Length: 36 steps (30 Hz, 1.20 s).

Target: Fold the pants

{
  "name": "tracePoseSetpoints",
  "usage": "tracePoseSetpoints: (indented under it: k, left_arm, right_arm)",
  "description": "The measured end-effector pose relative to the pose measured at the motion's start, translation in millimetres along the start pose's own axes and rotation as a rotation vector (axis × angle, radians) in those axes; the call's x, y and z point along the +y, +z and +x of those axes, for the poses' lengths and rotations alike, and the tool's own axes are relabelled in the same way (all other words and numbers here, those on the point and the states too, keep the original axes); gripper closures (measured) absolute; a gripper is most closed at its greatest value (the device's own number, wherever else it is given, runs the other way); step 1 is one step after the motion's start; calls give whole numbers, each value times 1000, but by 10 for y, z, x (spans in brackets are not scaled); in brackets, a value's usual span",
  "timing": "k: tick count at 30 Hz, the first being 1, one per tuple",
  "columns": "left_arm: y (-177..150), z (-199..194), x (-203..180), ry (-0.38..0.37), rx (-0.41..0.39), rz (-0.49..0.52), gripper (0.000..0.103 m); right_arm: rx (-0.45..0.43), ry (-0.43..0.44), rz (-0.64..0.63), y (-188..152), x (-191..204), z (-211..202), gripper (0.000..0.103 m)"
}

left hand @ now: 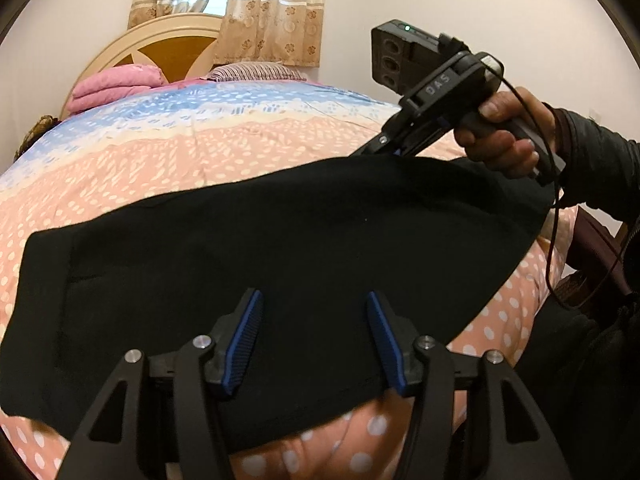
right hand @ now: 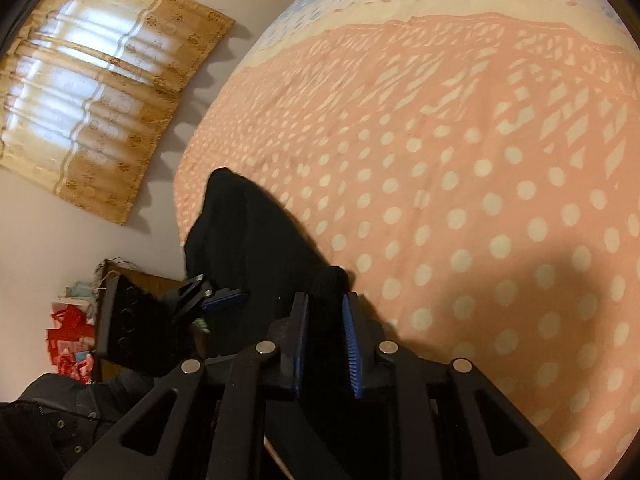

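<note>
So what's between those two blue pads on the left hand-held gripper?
Only the black pants. In the left wrist view, the left hand-held gripper hangs open over the cloth, pads spread wide apart.

Both matte black two-finger grippers, left (left hand: 315, 300) and right (right hand: 325, 300), are showing ribbed blue fingers (left hand: 244, 340) and silver round screws (left hand: 202, 341). A bare-skinned hand (left hand: 502, 136) is wearing a black sleeve (left hand: 596, 160); a thin black cable (left hand: 554, 232) is dangling.
</note>
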<state>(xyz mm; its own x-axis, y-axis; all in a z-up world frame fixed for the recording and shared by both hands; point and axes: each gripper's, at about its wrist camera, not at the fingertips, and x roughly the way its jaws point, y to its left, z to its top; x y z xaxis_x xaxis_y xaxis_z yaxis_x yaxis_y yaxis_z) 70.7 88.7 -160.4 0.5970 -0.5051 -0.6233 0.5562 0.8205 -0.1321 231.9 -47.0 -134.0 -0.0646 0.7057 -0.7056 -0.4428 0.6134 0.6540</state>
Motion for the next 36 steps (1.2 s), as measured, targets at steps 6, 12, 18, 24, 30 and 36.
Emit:
tracePoseSetpoints:
  k: [6,12,18,24,30,36]
  left_arm:
    - [-15,-75,-60,14,-31,-1,45]
    - [-90,-108,-120,31,-37,26,33]
    - [-71,-128,-145,35,-34,5,32]
    - [75,-241,-200,22,-48,23,32]
    - [162,-115,-297,8,-46,56,27]
    - [9,15,-384,22,28,131,24]
  right_arm:
    - [-110,-8,-67,25,234,-172,100]
    - [-211,-62,-96,203,281,-447,101]
    - [-132,-108,-52,240,-88,-40,101]
    - [-224,-88,-58,11,-128,-694,99]
    - [-311,-131,-56,-653,-139,-1337,99]
    - [-257,-340,90,-1134,-589,-1180,99]
